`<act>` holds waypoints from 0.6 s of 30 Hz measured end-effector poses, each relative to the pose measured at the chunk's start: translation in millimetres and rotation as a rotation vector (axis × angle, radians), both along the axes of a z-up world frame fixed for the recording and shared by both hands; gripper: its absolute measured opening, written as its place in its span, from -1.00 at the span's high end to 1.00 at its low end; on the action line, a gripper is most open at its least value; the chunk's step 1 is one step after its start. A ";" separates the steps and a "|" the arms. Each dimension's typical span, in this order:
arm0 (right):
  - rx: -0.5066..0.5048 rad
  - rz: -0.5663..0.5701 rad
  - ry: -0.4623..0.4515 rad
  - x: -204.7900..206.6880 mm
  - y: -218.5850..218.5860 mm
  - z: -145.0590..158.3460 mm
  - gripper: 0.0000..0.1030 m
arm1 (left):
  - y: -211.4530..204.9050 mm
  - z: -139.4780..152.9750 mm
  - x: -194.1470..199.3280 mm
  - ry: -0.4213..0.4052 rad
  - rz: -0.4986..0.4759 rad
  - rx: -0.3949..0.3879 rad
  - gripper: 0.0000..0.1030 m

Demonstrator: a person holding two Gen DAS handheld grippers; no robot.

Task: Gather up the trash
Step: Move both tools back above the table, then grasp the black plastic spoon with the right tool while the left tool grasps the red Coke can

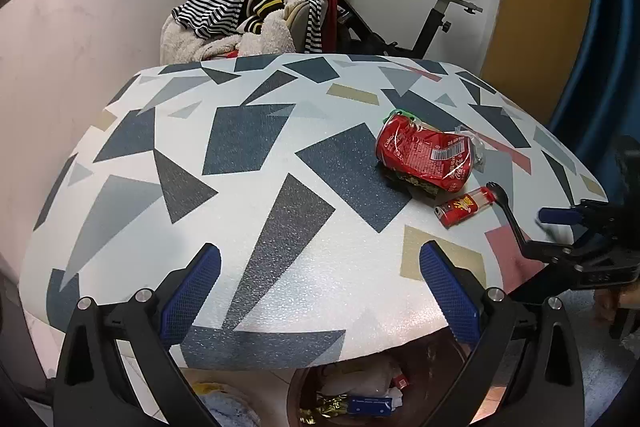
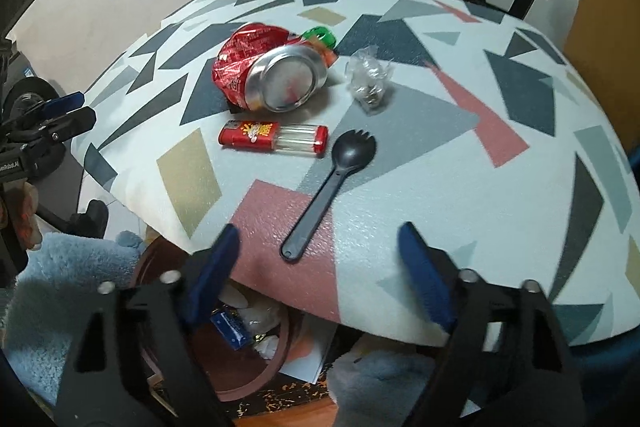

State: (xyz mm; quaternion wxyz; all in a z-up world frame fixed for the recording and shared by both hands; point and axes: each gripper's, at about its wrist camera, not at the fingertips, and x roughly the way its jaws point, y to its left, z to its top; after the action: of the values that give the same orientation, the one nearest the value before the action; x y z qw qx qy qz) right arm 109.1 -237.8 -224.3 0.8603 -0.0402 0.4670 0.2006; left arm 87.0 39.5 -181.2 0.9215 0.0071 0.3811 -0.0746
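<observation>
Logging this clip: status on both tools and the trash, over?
Left tool open, empty, over table edge. Right tool open, empty, spork handle just ahead. Crushed can, lighter, clear wrapper on table. Nothing blocking.

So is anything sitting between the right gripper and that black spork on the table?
Nothing visible. The right gripper has open, empty jaws, and the black spork lies just ahead with its handle end nearest. The lighter and crushed can lie beyond it.
</observation>
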 end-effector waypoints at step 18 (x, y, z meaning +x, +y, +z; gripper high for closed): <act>0.002 -0.083 -0.043 38.1 -4.4 -4.0 0.75 | -0.7 -8.1 10.2 0.058 -0.019 -0.068 -0.48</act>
State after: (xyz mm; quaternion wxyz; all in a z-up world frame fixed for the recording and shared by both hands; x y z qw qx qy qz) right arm 147.2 -242.2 -228.4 0.8777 -0.0240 0.4495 0.1642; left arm 97.2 38.8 -189.4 0.9091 -0.0226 0.4046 -0.0965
